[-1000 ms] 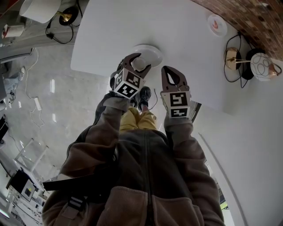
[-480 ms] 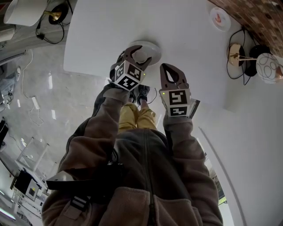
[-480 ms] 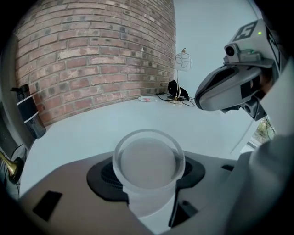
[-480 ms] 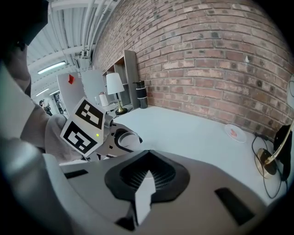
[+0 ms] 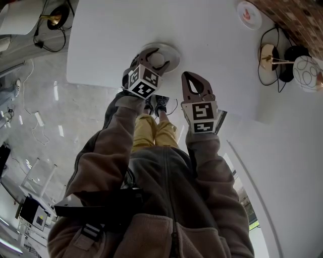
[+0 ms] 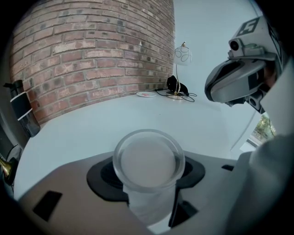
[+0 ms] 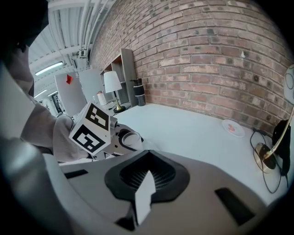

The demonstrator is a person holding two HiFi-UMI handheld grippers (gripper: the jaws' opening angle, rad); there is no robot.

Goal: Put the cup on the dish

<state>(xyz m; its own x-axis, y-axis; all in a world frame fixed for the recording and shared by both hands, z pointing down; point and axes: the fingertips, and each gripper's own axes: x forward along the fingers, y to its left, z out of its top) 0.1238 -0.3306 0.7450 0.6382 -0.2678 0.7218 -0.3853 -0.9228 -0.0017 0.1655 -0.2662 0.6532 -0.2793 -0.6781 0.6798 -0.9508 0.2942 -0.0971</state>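
A clear plastic cup (image 6: 148,161) stands upright between the jaws of my left gripper (image 6: 147,183), which is shut on it. In the head view the left gripper (image 5: 151,56) holds the cup (image 5: 158,60) over the white round dish (image 5: 171,52) near the table's front edge. I cannot tell whether the cup touches the dish. The dish is hidden in the left gripper view. My right gripper (image 5: 191,80) hangs to the right of the dish, shut and empty. The right gripper view shows the left gripper's marker cube (image 7: 92,128) and the cup (image 7: 131,137) beyond my own jaws.
A small white plate with a red mark (image 5: 248,14) lies far back on the white table (image 5: 212,45). A lamp base with black cables (image 5: 272,56) and a globe lamp (image 5: 309,73) stand at the right. A black bottle (image 7: 139,92) and table lamp (image 7: 111,85) stand by the brick wall.
My left gripper has carried the cup forward, further in over the dish. The right gripper has stayed about where it was, still shut.
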